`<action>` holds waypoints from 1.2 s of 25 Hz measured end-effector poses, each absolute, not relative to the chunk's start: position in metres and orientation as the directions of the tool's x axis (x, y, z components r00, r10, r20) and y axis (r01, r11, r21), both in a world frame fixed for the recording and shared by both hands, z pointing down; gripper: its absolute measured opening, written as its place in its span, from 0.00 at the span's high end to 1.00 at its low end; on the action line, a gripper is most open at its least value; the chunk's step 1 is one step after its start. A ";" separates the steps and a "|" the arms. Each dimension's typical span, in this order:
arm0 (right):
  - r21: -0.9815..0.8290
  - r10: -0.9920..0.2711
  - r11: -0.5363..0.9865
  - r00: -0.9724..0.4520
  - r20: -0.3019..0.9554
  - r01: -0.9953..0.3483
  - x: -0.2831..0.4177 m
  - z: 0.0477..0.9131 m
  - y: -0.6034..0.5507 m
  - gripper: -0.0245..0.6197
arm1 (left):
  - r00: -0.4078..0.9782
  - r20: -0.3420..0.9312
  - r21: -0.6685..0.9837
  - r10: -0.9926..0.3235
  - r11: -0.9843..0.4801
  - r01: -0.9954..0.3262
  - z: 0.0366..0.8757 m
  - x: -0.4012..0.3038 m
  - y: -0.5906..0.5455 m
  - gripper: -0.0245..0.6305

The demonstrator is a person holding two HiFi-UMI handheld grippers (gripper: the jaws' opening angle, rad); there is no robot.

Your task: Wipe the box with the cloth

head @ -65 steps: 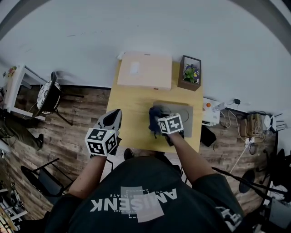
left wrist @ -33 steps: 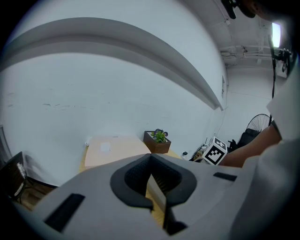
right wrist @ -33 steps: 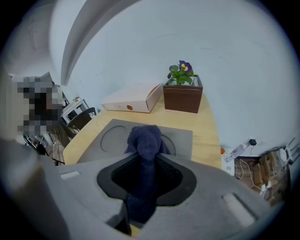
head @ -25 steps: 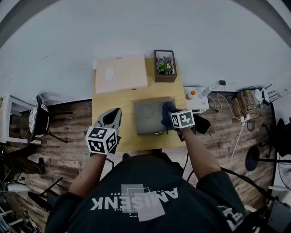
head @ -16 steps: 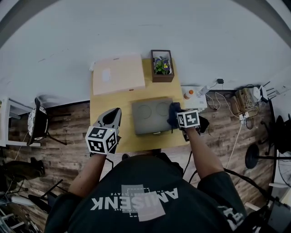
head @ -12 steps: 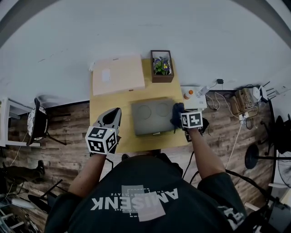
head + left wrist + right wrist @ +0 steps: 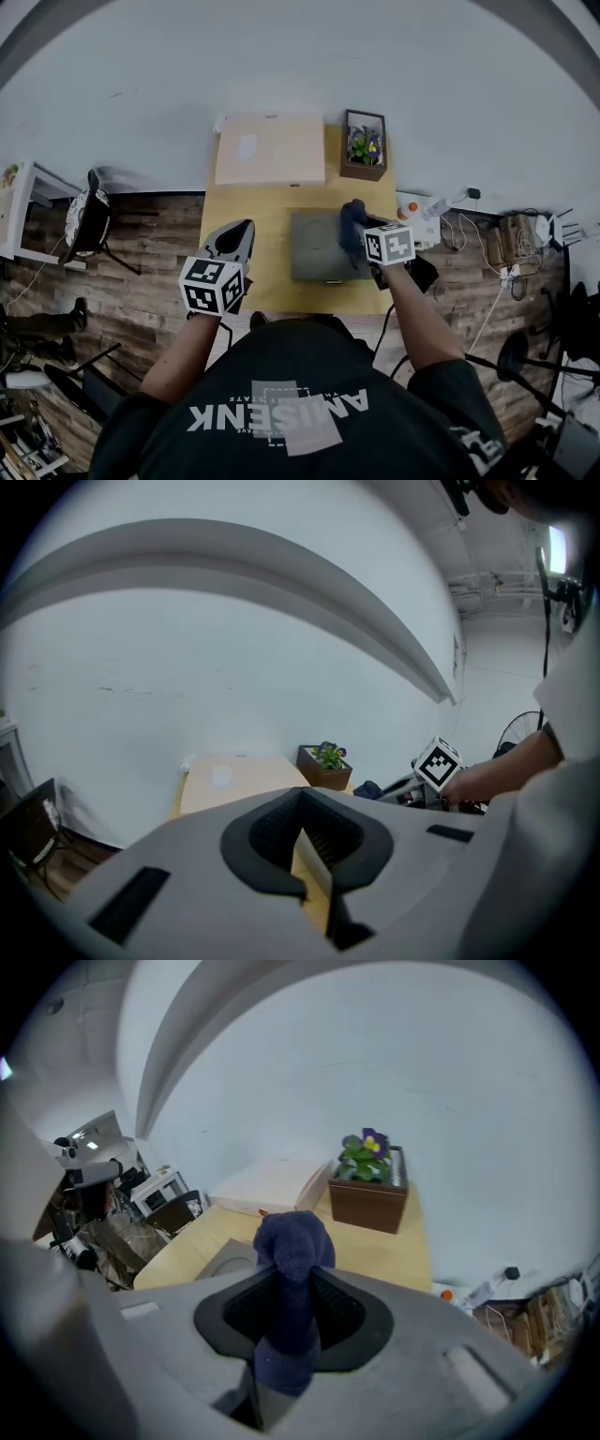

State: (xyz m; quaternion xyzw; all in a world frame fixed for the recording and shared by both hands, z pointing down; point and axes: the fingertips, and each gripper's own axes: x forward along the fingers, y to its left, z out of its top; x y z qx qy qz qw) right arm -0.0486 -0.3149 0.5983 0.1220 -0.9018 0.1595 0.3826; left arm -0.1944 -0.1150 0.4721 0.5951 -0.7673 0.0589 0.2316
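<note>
One table (image 7: 267, 244) carries everything: a pale box (image 7: 270, 150) at its far side, the grey box (image 7: 314, 248) in the middle nearer the person, and a planter (image 7: 364, 145) at the far right corner. The grey box lies flat with its long axis running left to right across the table. The right gripper (image 7: 364, 242) is by far the nearer one, poised over the box's right end with its jaws clamped on the cloth (image 7: 351, 220). The dark bundle sticks out past the tips, over the box's far right part, though no view settles whether it presses on the lid. Nearly all of the box's top lies to this gripper's left, so a wiping stroke would probably run leftward along that long axis. The left gripper (image 7: 236, 242) hangs off the table's near left edge, well apart from the box, its jaws drawn together on nothing.
</note>
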 end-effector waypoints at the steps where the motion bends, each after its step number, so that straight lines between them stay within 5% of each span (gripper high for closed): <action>1: -0.200 -0.071 0.930 -0.686 0.724 -0.307 -0.063 0.597 -0.308 0.81 | -0.207 0.425 0.183 -0.881 0.308 -0.934 0.471 -0.198 -0.109 0.97; 11: -0.242 0.141 0.969 -0.693 0.707 -0.050 -0.170 0.614 -0.237 0.81 | -0.432 0.434 0.152 -0.790 0.537 -0.830 0.467 -0.231 -0.042 0.97; 21: -0.132 0.146 0.989 -0.644 0.751 0.071 -0.194 0.644 -0.208 0.81 | -0.499 0.488 0.138 -0.716 0.628 -0.765 0.477 -0.225 -0.004 0.97; 30: -0.174 0.109 0.984 -0.641 0.760 -0.039 -0.176 0.647 -0.233 0.81 | -0.448 0.486 0.142 -0.751 0.573 -0.807 0.481 -0.222 -0.029 0.97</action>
